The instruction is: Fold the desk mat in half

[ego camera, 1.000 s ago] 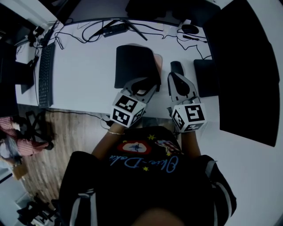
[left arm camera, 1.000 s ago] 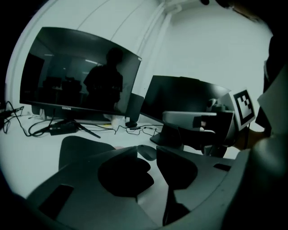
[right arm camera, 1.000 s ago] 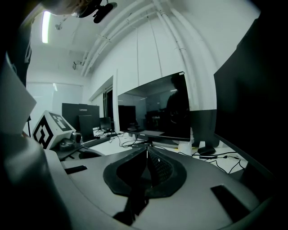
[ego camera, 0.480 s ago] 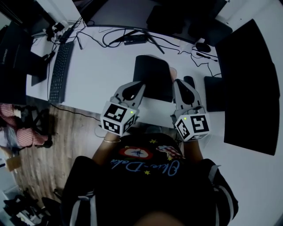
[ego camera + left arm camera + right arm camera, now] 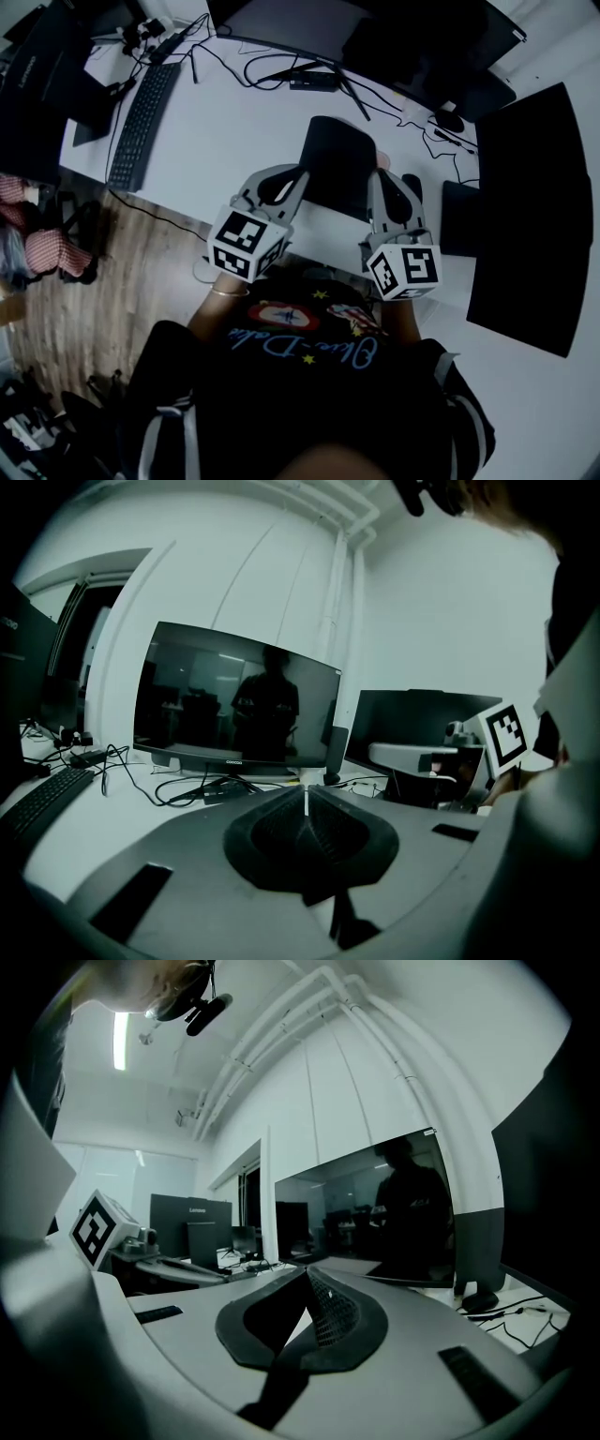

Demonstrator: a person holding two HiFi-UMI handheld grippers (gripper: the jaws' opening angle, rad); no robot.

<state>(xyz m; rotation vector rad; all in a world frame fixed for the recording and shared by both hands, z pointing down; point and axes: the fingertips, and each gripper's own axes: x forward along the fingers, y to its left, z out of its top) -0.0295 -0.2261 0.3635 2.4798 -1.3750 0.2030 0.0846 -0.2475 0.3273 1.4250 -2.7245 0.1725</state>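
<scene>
The desk mat (image 5: 336, 161) lies on the white desk (image 5: 225, 131) as a dark rectangle. A pinkish strip (image 5: 372, 156) shows along its right side. My left gripper (image 5: 296, 176) is at the mat's near left corner and my right gripper (image 5: 382, 178) at its near right corner. In the left gripper view the left gripper (image 5: 306, 795) has its pads pressed together with nothing between them. The right gripper (image 5: 307, 1277) in its own view is shut and empty too. Both gripper views look out level over the desk, and the mat is not in them.
A keyboard (image 5: 141, 111) lies at the desk's left, and cables with a power strip (image 5: 314, 81) run behind the mat. A dark mouse (image 5: 412, 184) sits right of the right gripper. Large black panels (image 5: 530, 216) stand at the right. A monitor (image 5: 234, 703) rises ahead.
The left gripper's jaws, open over the mat's near corner a second ago, have shut empty. Both grippers have drawn slightly toward the near edge. The head view has swung.
</scene>
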